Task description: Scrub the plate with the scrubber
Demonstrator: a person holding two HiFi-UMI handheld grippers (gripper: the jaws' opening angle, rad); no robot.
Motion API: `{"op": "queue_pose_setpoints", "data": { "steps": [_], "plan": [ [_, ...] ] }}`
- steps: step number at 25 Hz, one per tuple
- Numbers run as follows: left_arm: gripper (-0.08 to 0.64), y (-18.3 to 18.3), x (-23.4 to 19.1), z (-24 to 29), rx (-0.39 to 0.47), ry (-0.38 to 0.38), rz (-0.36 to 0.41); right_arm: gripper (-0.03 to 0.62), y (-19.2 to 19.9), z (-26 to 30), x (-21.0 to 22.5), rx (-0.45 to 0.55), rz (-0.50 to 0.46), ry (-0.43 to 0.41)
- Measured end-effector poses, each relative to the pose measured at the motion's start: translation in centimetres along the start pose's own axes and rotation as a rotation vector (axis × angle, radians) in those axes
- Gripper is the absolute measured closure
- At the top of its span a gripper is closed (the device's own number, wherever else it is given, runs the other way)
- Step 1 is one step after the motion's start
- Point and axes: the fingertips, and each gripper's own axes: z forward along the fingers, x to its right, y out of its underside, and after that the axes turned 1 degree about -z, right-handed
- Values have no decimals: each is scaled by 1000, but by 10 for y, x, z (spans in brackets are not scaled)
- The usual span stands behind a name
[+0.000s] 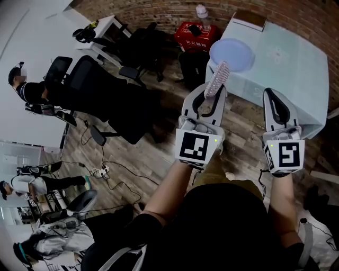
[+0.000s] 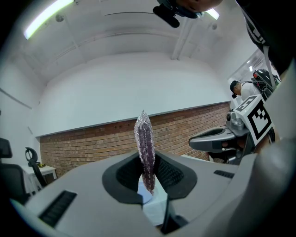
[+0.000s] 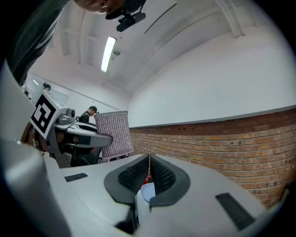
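Scrubber, soft and springy, is pinched in my left claw; right claw closed, empty. Plate looks slick; steady its rim.

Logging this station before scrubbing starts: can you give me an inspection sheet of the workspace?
Surface: pale table, mostly bare.
Job's things: plate lies near the table's corner; scrubber is held in the air, not on the plate.
Clutter: brown flat object at the table's far edge.
Grippers: left claw shut on the scrubber; right claw shut, nothing in it.
Cables: loose cables on the wooden floor.
Surroundings: black office chairs, red crate, brick wall, people at the left.
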Motion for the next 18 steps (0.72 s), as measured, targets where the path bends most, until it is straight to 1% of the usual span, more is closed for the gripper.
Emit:
{"op": "queue_pose_setpoints", "data": {
  "steps": [5, 6, 9, 10, 13, 18],
  "plan": [
    [482, 10, -28, 35, 8, 21, -17, 555, 9, 40, 11, -18, -8, 12],
    [482, 9, -33, 44, 24, 29, -24, 555, 9, 49, 15, -22, -9, 16],
    [480, -1, -53, 71, 115, 41, -32, 555, 8, 79, 24, -31, -9, 21],
    [482, -3, -60, 79, 124, 46, -29, 555, 7, 91, 26, -30, -12, 22],
    [480, -2, -84, 110, 124, 66, -28, 555, 4, 127, 39, -36, -20, 35],
    [480, 7, -119, 170, 123, 95, -38, 555, 14, 190, 65, -57, -21, 45]
  ]
}}
